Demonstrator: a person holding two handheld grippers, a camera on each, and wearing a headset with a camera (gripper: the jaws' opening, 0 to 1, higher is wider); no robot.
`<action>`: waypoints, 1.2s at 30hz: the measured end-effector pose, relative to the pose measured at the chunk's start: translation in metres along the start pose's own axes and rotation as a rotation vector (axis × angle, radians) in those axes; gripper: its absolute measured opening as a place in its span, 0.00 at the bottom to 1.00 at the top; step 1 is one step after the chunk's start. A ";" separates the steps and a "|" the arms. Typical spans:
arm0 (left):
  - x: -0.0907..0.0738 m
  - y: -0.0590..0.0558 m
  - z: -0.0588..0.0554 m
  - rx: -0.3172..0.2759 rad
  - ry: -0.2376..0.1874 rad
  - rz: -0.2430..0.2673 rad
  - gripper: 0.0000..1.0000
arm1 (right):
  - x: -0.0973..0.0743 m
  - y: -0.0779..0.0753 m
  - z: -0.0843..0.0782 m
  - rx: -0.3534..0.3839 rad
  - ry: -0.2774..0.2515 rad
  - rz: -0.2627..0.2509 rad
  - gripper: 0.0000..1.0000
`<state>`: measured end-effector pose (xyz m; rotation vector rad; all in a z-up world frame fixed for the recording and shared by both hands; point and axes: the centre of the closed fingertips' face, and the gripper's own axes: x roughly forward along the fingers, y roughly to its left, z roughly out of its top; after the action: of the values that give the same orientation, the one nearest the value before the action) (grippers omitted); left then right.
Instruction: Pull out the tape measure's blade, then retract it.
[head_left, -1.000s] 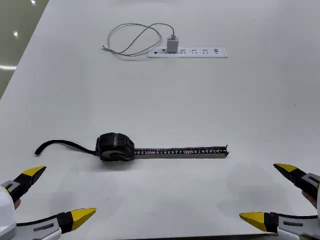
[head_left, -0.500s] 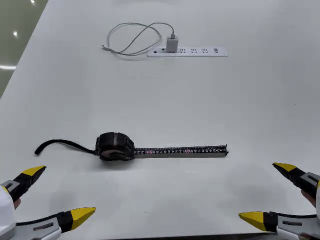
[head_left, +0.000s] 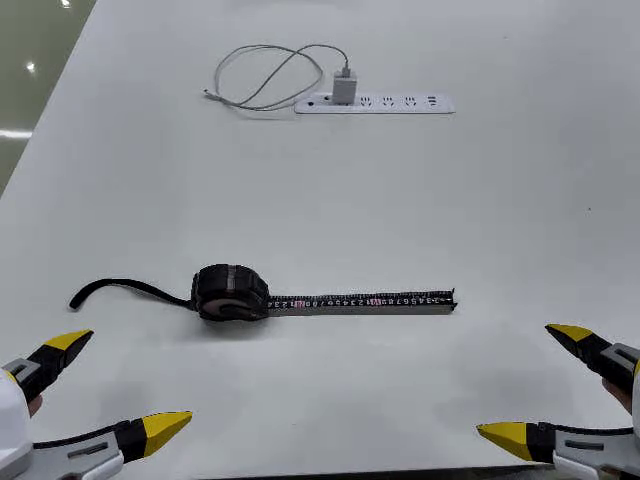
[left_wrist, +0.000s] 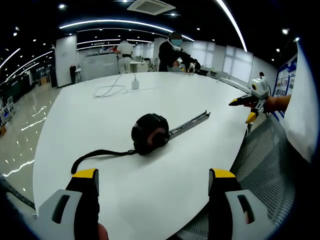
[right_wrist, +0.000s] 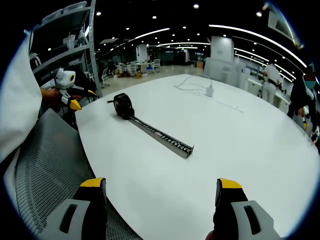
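Nothing has moved since earlier: white workbench (head_left: 420, 200) in a strip-lit hall; black round-cased tape measure (head_left: 230, 293), blade (head_left: 360, 301) extended; yellow-tipped left gripper (head_left: 135, 379) and right gripper (head_left: 518, 381) stand wide open

White table (head_left: 480, 200), round-edged. On its far side, a white power strip (head_left: 400, 103) lies flat. White charger (head_left: 345, 88) plugged in at the strip's left end. Thin white cable (head_left: 262, 78) runs from the charger, loosely looped on the table to the left. Glossy greenish floor (head_left: 30, 80) beyond the left edge. Dark-clad person (left_wrist: 172, 47) and white-clad person (left_wrist: 124, 50) stand past the far end. Metal shelf (right_wrist: 67, 30) in the background.
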<state>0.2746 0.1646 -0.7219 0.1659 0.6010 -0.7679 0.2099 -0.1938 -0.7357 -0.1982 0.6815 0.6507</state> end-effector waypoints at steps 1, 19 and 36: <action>0.000 0.000 0.000 0.001 0.000 0.000 0.88 | 0.000 0.000 0.000 -0.001 0.001 0.001 0.89; 0.008 -0.006 0.006 -0.007 -0.008 -0.010 0.88 | 0.001 -0.002 0.000 -0.004 0.000 0.005 0.89; 0.020 -0.009 0.013 -0.022 -0.021 -0.001 0.88 | 0.009 -0.005 0.006 -0.026 0.003 0.015 0.88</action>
<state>0.2857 0.1417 -0.7225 0.1371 0.5890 -0.7635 0.2211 -0.1912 -0.7370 -0.2189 0.6784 0.6741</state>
